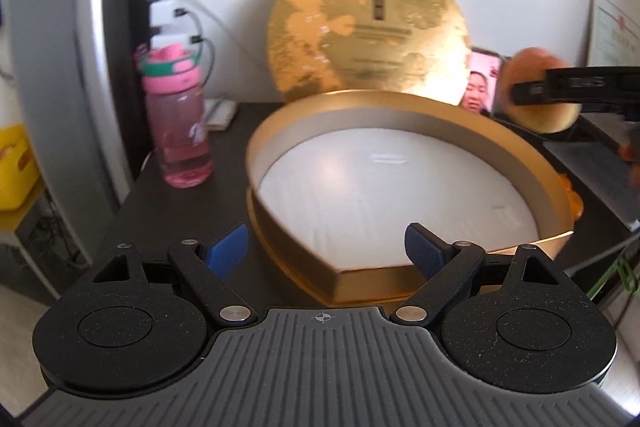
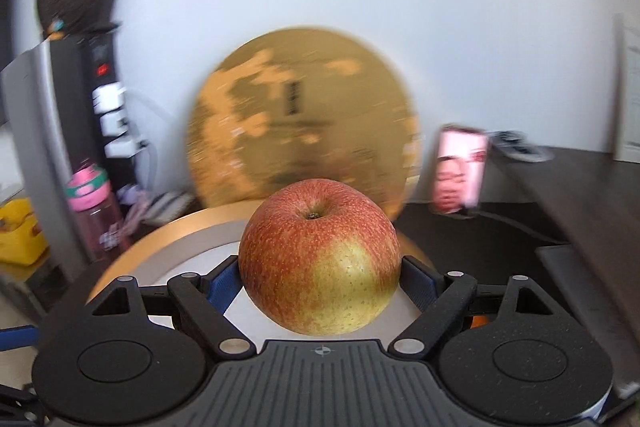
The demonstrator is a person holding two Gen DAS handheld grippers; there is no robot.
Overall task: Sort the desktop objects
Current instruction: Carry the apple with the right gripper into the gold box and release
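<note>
Left gripper [image 1: 326, 247] hovers with its blue pads spread apart, holding nothing, at the near rim of the gold box [image 1: 532, 167] on the dark desk [image 1: 192, 227]. Behind the box its round lid [image 1: 368, 27] leans on the wall, a pink bottle [image 1: 180, 119] stands to the left, and the apple [image 1: 536, 115] shows at far right.

Right gripper [image 2: 320, 277] is clamped on the apple [image 2: 320, 259], stem up, above the box [image 2: 168, 239]; the lid [image 2: 300, 123] and a phone [image 2: 460, 167] stand behind.
</note>
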